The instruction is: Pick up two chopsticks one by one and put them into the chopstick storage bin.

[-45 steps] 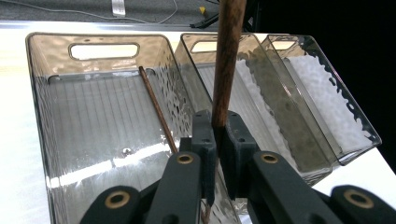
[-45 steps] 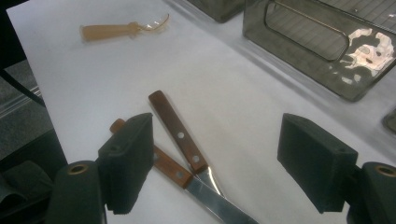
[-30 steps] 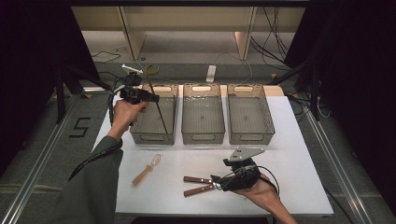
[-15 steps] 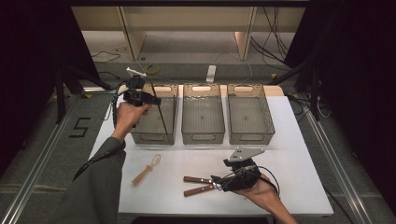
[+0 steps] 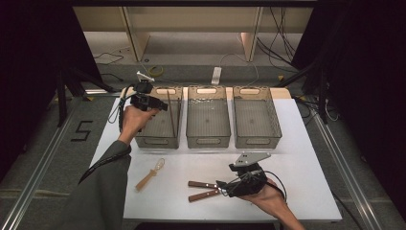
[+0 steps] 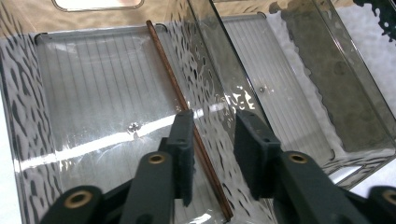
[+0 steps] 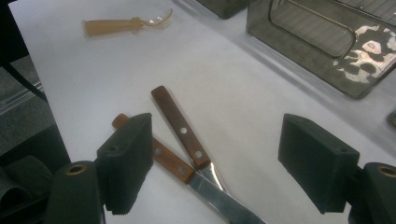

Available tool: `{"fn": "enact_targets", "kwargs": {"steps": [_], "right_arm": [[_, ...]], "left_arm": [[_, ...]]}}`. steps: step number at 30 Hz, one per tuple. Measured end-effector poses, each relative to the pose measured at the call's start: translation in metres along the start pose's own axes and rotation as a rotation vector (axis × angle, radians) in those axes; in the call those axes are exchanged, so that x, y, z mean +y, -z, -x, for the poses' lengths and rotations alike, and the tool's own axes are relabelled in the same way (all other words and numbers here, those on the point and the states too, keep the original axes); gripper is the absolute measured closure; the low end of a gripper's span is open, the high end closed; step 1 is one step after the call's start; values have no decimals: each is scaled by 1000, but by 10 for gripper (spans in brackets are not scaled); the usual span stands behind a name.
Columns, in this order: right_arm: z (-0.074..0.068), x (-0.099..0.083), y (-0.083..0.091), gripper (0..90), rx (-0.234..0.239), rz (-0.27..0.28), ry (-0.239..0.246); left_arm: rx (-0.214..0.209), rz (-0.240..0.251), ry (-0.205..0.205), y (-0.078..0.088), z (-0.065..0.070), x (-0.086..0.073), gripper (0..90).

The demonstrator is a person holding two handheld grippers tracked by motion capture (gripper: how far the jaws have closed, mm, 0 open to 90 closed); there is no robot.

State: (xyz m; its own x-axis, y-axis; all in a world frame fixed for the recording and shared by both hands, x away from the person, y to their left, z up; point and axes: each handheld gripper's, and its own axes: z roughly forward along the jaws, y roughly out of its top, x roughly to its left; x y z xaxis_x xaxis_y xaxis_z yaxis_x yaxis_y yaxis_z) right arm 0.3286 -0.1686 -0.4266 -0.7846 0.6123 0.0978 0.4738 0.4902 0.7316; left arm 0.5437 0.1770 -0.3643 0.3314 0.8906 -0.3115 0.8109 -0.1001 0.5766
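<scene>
From above, your left gripper (image 5: 152, 101) hangs over the left bin (image 5: 143, 140), where a thin brown stick (image 5: 170, 112) leans inside. Your right gripper (image 5: 225, 186) rests at two knives (image 5: 203, 189) on the table (image 5: 297, 158).

In the left gripper view, the jaws have just been opening; the stick (image 6: 177, 93) runs between them, nearer the left pad, unpressed.

In the right gripper view, the jaws stand wide apart, with the knife handles (image 7: 180, 133) just ahead, by the left jaw.
</scene>
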Motion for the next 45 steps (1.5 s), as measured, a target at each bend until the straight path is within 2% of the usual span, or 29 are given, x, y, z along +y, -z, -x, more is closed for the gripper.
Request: {"fn": "enact_targets", "kwargs": {"steps": [2, 5, 7, 9, 13, 15, 18, 22, 24, 26, 31, 34, 36, 40, 43, 45], "right_arm": [[0, 0, 0, 270, -1, 1, -5], [0, 0, 1, 270, -2, 3, -5], [1, 0, 1, 269, -2, 2, -4], [1, 0, 1, 269, -5, 3, -5], [0, 0, 3, 270, -7, 14, -12], [1, -1, 3, 269, -10, 15, -7], [0, -1, 4, 269, -11, 20, -7], [1, -1, 3, 269, -12, 20, -10], [0, -1, 2, 269, -11, 19, -12], [0, -1, 2, 269, -12, 18, -8], [-1, -2, 2, 269, -9, 22, 0], [-1, -3, 3, 269, -10, 27, -2], [-2, -3, 4, 269, -11, 37, -1], [-2, -4, 5, 269, -11, 49, 2], [-1, -4, 5, 269, -9, 51, 0], [-1, -5, 5, 269, -9, 52, -4]], "left_arm": [[7, 15, 10, 3, -1, 0, 585], [-17, 36, 28, 9, 1, -2, 462], [-41, 29, 10, 14, 6, -4, 392], [-45, 20, -26, 19, 12, -8, 329], [-88, 71, -52, 35, 20, -21, 261], [-107, 86, -59, 40, 22, -30, 247], [-100, 80, -80, 44, 23, -47, 237], [-112, 80, -112, 48, 24, -66, 229], [-90, 53, -134, 50, 25, -70, 223], [-82, 57, -137, 54, 26, -75, 219], [-53, 22, -159, 59, 25, -89, 217], [-66, 20, -166, 59, 26, -96, 215], [-83, -1, -172, 57, 26, -101, 211], [-76, -21, -193, 54, 27, -109, 206], [-41, -38, -221, 51, 30, -115, 201], [-46, -56, -233, 49, 33, -118, 195]]}}
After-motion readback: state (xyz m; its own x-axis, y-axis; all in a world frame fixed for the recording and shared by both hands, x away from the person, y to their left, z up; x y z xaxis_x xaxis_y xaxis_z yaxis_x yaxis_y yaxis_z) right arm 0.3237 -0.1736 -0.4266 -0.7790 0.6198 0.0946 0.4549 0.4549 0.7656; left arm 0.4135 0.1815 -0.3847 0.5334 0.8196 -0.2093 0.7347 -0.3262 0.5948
